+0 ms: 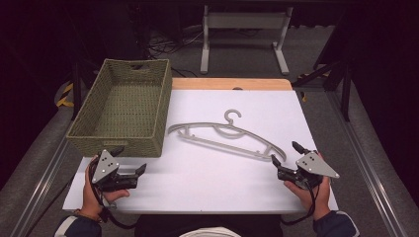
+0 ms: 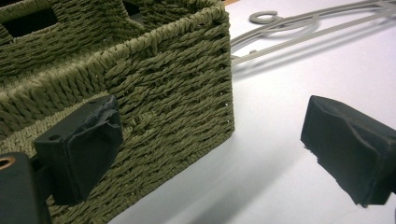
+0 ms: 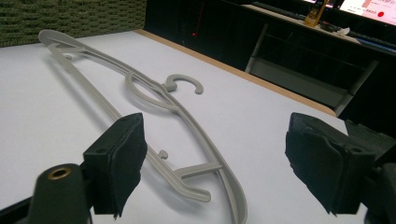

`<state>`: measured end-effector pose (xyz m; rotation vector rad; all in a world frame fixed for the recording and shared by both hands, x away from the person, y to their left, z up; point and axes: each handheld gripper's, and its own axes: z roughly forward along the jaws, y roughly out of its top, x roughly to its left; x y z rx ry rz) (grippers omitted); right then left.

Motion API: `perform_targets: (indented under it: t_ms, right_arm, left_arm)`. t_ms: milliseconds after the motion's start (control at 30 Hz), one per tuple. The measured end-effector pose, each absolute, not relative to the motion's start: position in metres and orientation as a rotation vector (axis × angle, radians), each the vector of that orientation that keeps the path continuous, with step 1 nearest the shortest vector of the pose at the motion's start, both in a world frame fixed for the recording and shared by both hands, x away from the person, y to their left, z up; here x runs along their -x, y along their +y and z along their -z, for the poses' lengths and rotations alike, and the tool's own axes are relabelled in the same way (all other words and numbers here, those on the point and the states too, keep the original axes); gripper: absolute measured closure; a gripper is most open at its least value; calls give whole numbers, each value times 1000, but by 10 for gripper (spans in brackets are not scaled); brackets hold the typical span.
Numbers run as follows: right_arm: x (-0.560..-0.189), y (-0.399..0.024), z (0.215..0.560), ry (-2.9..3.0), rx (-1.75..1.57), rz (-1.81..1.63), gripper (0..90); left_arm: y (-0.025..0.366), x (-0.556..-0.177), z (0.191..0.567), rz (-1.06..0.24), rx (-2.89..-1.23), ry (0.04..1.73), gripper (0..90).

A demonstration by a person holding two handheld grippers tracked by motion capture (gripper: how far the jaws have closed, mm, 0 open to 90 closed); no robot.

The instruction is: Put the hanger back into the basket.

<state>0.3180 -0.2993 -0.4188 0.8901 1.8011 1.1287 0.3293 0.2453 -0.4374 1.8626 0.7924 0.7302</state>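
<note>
Nearest us, our right tongs (image 1: 284,154) sit low on the white desk (image 1: 197,187) with jaws spread wide and nothing between them. The near end of the grey hanger (image 1: 225,136) lies flat just ahead of them, so in the right gripper view the hanger (image 3: 154,102) runs away from the gap towards its hook. We judge the wide stance suits closing over that thin end. Our left tongs (image 1: 129,160) are also wide and empty, with the corner of the green woven basket (image 1: 123,103) just in front of them; one pad (image 2: 84,149) stands before the basket wall (image 2: 163,107). The basket stands open-topped beside the hanger, likely ready to receive it
</note>
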Motion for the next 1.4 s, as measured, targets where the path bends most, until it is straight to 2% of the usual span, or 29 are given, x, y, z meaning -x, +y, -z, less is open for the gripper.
perform_targets:
  t_ms: [567,833,1000,1200,1400]
  right_arm:
    - [-334,-302,406,1878,-949,-1123,227]
    - [-381,-296,395,2136,-992,-1039,209]
    - [-422,-287,401,2260,-1061,-912,286]
    - [-455,-286,420,2394,-1179,-765,313]
    - [-464,-292,432,2466,-1243,-740,519]
  left_arm:
    - [242,-327,439,-716,-1896,752,57]
    - [239,-330,442,-669,-1937,736,50]
    - [237,-330,444,-649,-1961,720,47]
    - [236,-332,446,-637,-1981,710,55]
    - [232,-333,448,-617,-2010,693,57]
